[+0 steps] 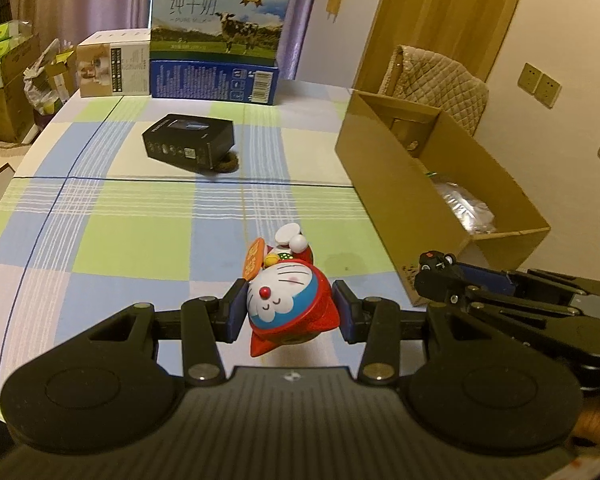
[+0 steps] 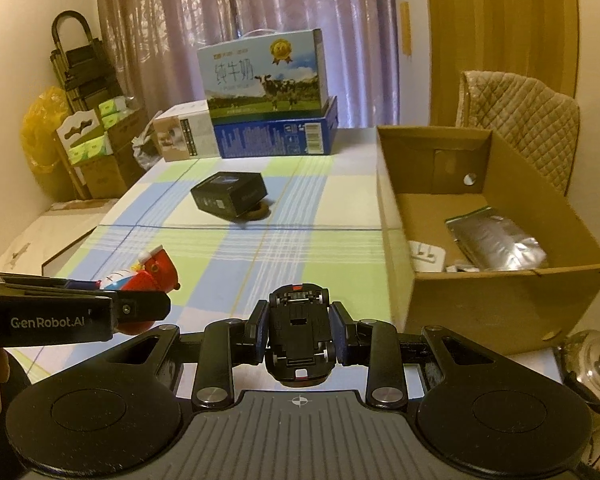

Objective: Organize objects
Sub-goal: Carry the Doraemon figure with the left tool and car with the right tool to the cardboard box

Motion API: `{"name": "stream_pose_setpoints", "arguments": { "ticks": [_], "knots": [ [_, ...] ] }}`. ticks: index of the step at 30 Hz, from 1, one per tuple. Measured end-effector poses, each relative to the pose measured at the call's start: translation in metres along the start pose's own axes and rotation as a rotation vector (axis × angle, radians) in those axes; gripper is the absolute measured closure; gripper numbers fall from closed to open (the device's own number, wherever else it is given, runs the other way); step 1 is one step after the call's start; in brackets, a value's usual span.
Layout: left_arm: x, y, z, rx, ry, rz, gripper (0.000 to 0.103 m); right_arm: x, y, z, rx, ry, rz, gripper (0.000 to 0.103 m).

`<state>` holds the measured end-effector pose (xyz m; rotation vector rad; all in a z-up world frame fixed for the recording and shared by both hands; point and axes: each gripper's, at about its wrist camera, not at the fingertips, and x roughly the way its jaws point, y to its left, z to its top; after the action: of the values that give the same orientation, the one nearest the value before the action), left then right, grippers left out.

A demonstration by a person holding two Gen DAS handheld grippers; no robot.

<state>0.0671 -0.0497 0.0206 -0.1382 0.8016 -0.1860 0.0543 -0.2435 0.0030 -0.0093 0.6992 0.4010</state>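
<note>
L gripper (image 1: pixel 290 312) is clenched on a Doraemon figurine (image 1: pixel 286 300): blue pads press its red sides, face w/ red nose turned up toward the cam, white hand and orange sign poking out the far end. Figurine is off the table, held above the checked tablecloth (image 1: pixel 120 240), near edge, roughly mid-table. Its shadow falls on the cloth below.

R gripper (image 2: pixel 299 330) is clenched on a small black toy car (image 2: pixel 299 332), held underside up, chassis and wheels showing, pinched by its flanks between the pads. It's also off the cloth, just left of the cardboard box (image 2: pixel 500 304), near that box's front corner.

The two grippers sit side by side: in the L wrist view the R one shows at far right w/ the car's end visible; in the R wrist view the L one shows at left, marked GenRobot.AI, w/ the figurine's red body past its tip. Part of a hand shows at the left edge below it.

Cardboard box stands open on the right of the table; inside lie a silver foil pouch (image 2: pixel 496 244) and some white bits, near wall. Mid-table, farther off: a black box (image 2: pixel 230 194) tilted, resting on a brown ring-shaped thing. At the far end a milk carton (image 2: pixel 266 74) w/ a cow pic sits on a blue box (image 2: pixel 276 136), a beige box (image 2: pixel 184 132) just left of them. Curtains behind; a quilted chair back beyond the cardboard box.
</note>
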Motion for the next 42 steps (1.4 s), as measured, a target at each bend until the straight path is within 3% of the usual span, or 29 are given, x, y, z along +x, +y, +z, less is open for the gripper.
{"name": "stream_pose_setpoints", "arguments": {
  "ticks": [13, 24, 42],
  "knots": [
    [-0.005, -0.027, 0.007, 0.028, -0.013, -0.045, 0.064, -0.028, -0.036, 0.012, 0.05, -0.044, -0.071, 0.074],
    [0.007, -0.087, 0.03, 0.098, -0.024, -0.14, 0.064, -0.044, -0.086, 0.033, 0.08, -0.076, -0.155, 0.074],
    [0.034, -0.138, 0.053, 0.159, -0.023, -0.206, 0.064, -0.038, -0.138, 0.048, 0.095, -0.076, -0.205, 0.074]
  ]
}}
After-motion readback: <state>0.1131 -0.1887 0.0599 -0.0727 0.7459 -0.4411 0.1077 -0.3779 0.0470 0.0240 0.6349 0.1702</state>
